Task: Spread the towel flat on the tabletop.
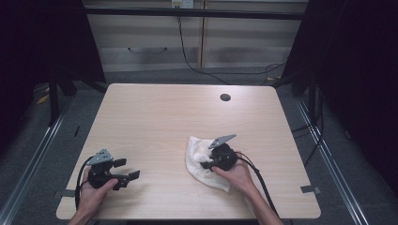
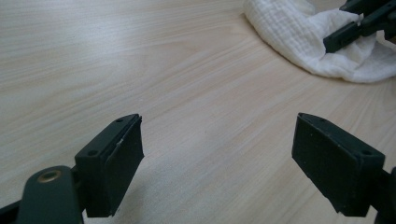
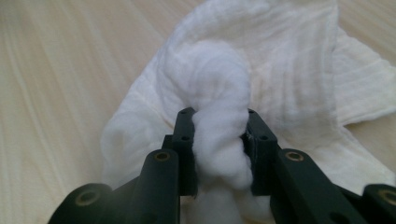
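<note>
Nearest the table's front edge, held low over the pale wood-grain tabletop (image 1: 155, 117): the left black two-jaw gripper (image 1: 127, 169), gripped in the person's left hand (image 1: 96, 190), with its grey three-cornered plate on top. Stood with jaws wide apart and nothing between them — bare wood showing in the gap in the left gripper view, the inner pads (image 2: 128, 154) clear of any cloth. Pointed across the table toward the other hand, well apart from it.

Farther in and to the right: the right black two-jaw gripper (image 3: 218, 142), held in the person's right hand (image 1: 233, 174). Clamped on a bunched fold of the white crumpled woven cloth (image 3: 261, 70) — in the right gripper view, squeezed the wad of fabric between both pads, with the puffed bulge rising above the jaw tips. Lay spread on the wood beyond and to both sides of the pinched wad, the rest of the cloth, one flat corner reaching out to the right in that view. Seen from the high view, sat in the right half of the table, near the front, with the gripper resting over its right part.

Farthest off, near the table's back edge: a small round dark grommet hole (image 1: 225, 97), well apart from cloth and grippers. Held nothing visible. No dishes, boxes or bins on the tabletop.
</note>
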Demonstrator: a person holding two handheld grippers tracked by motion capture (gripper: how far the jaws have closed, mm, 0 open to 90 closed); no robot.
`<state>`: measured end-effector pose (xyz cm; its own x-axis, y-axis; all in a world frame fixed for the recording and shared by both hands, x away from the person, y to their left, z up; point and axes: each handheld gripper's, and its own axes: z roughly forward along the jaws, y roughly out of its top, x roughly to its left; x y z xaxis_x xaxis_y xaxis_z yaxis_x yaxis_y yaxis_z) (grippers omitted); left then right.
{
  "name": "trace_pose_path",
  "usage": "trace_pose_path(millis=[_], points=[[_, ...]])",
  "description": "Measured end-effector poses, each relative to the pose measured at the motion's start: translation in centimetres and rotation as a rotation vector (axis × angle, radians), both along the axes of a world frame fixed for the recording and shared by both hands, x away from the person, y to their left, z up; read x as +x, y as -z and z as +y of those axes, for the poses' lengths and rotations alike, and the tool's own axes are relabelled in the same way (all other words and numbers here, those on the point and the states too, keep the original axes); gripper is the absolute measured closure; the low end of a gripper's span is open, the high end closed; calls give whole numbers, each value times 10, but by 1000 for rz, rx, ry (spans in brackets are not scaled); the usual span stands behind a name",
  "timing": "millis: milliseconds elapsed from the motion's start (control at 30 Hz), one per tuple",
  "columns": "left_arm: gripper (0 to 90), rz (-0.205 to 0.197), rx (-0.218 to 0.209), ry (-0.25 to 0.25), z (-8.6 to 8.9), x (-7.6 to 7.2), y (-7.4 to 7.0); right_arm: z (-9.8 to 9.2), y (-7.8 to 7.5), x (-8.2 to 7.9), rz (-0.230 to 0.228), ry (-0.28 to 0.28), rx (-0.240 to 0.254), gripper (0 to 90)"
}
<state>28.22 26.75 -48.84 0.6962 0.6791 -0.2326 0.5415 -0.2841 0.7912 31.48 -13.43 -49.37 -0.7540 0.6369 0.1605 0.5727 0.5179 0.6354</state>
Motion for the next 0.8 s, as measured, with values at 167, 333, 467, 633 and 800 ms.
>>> trace_pose_path(millis=[167,333,467,633,800], points=[[164,-1,3,0,0,0,0,15,1,-5,-2,-44,11,708],[164,1,4,2,-1,0,0,25,1,-9,6,-85,23,708],[164,2,4,0,0,0,0,37,0,-14,2,-128,18,702],[164,1,3,5,0,0,0,46,0,-18,25,-165,38,573],[164,-1,-2,3,0,0,0,41,-13,-19,9,-168,60,453]])
